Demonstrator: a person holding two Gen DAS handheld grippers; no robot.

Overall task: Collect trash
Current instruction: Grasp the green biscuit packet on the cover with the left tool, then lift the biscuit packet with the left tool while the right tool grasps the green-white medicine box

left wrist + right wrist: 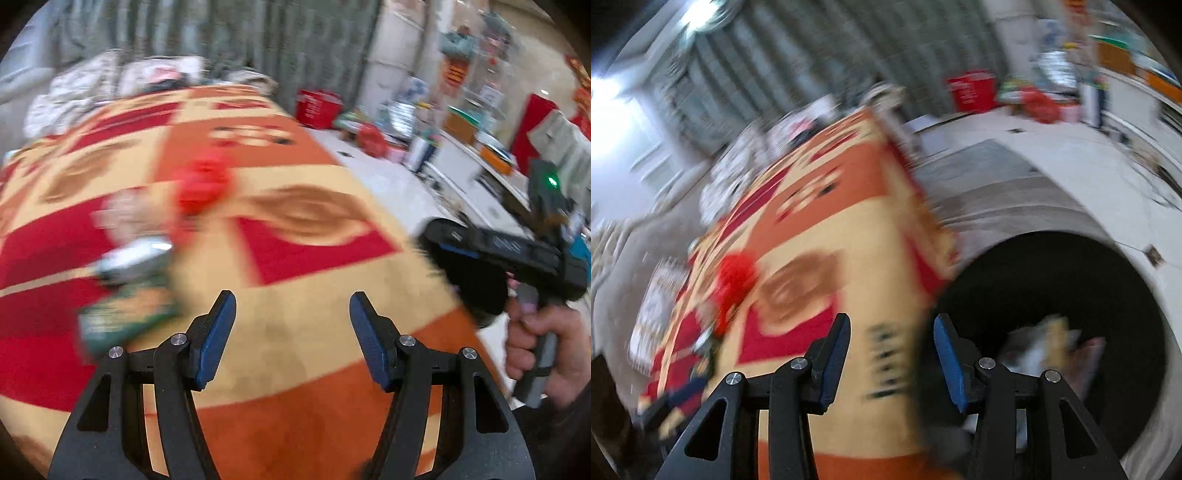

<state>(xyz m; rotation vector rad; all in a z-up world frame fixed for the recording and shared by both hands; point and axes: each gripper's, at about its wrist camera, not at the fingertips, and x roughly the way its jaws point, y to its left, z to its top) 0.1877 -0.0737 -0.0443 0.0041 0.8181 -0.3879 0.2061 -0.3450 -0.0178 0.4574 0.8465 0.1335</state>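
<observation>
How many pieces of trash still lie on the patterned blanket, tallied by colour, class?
Red crumpled piece: 1
Silver and green wrapper: 1
Pale blurred piece: 1, too blurred to name
Total: 3

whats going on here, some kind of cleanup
A person holds a gripper tool in each hand above a patterned blanket. The left tool and right tool are both open and empty. Red crumpled trash and a green wrapper lie on the blanket; a black bin beside it already holds scraps.
</observation>
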